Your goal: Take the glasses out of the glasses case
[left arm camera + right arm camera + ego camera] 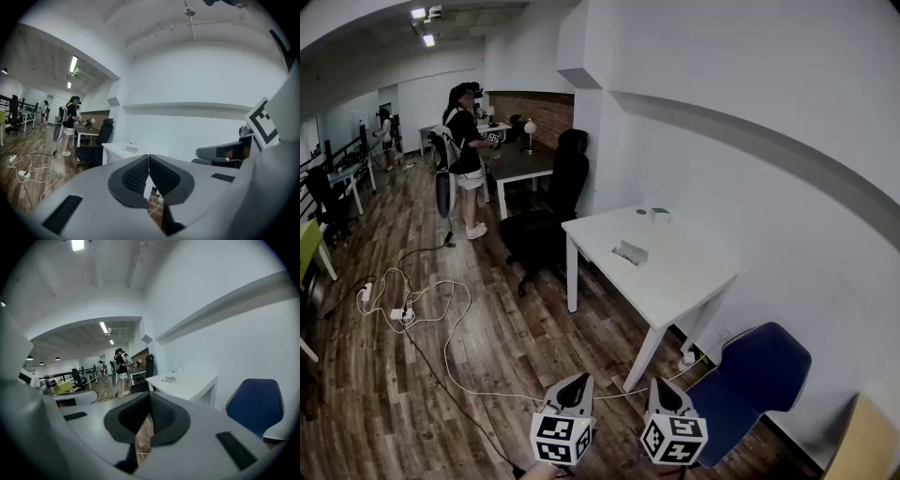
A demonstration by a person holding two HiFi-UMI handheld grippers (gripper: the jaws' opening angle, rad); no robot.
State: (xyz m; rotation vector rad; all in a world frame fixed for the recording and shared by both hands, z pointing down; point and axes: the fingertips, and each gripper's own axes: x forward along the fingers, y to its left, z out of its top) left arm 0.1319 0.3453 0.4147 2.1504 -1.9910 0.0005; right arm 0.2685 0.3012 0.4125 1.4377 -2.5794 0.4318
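Firstly, left gripper (148,157): jaws pressed together, nothing between them
Right gripper (150,394): jaws closed likewise, empty
Position: both held low over the floor, well apart from the white table (694,281)
Glasses case (630,251): small pale object near the middle of the table top; too small to tell whether open or closed
Glasses: not visible; presumed inside the case
Handling, judged: case light and likely to slide, so steady it with one gripper; glasses light, thin and fragile, best taken by the bridge or a temple, never the lenses
Count: two grippers, one case, one table, two small items (661,216) at the table's far edge, one blue chair (750,375)
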